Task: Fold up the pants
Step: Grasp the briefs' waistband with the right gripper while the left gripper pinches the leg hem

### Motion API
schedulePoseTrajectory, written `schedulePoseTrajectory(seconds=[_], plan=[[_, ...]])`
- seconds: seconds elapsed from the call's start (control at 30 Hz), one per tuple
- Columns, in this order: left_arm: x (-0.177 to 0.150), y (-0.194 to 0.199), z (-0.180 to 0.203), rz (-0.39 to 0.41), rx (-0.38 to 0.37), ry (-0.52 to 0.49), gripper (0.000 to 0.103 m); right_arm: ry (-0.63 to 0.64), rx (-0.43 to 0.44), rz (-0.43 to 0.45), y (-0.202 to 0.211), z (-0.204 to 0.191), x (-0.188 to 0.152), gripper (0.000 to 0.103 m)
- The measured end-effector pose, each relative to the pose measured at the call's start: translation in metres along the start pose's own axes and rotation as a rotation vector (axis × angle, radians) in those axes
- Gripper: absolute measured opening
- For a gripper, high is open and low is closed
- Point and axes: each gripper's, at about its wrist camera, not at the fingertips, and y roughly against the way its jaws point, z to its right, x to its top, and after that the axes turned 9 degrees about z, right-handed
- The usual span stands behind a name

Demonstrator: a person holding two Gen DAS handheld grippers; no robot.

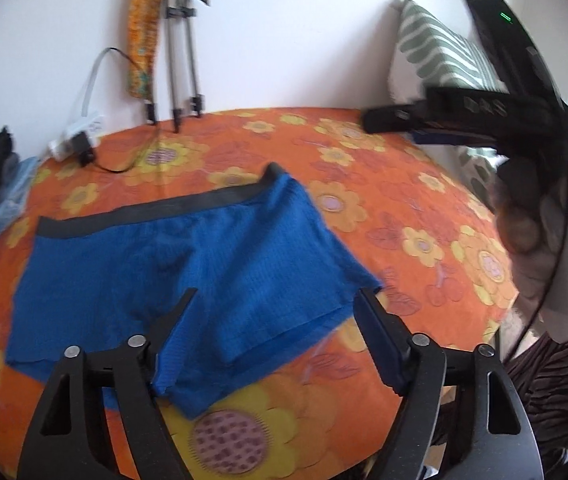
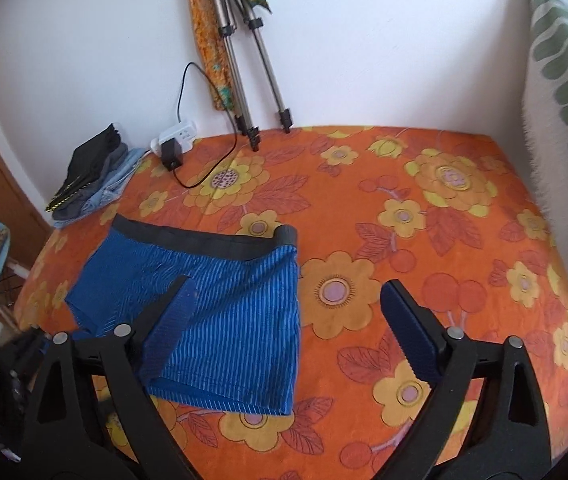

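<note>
- Our left hand-held gripper is spread wide, empty, hovering over the near hem of the shorts.
- Our right hand-held gripper is likewise spread and empty, at the shorts' right edge; the left view shows it raised above the far right of the bed.
- Shorts lie flat on the orange floral bed, waistband away from us, right waistband corner curled up.
- Step, as we judge it: garment laid out, first fold not yet begun.
- Next move calls for pinching one side edge and carrying it across.
- Far: clothes pile, power strip, tripod at the wall.
</note>
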Motion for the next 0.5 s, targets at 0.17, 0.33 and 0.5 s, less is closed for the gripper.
schedulePoseTrajectory(seconds=[0.17,0.33,0.5], plan=[[0.0,-0.037,0.03,-0.077,-0.101,-0.026,0.048,-0.058,0.082,-0.107,-0.037,0.021,0.003,0.081],[-0.006,-0.065,0.056,-0.14,-0.163,-0.083,0.031,-0.123,0.126,-0.182,-0.062,0.043,-0.002,0.071],[-0.007,-0.078,0.074,-0.152,-0.158,-0.147,0.031,-0.194,0.169,-0.205,-0.077,0.063,0.002,0.066]])
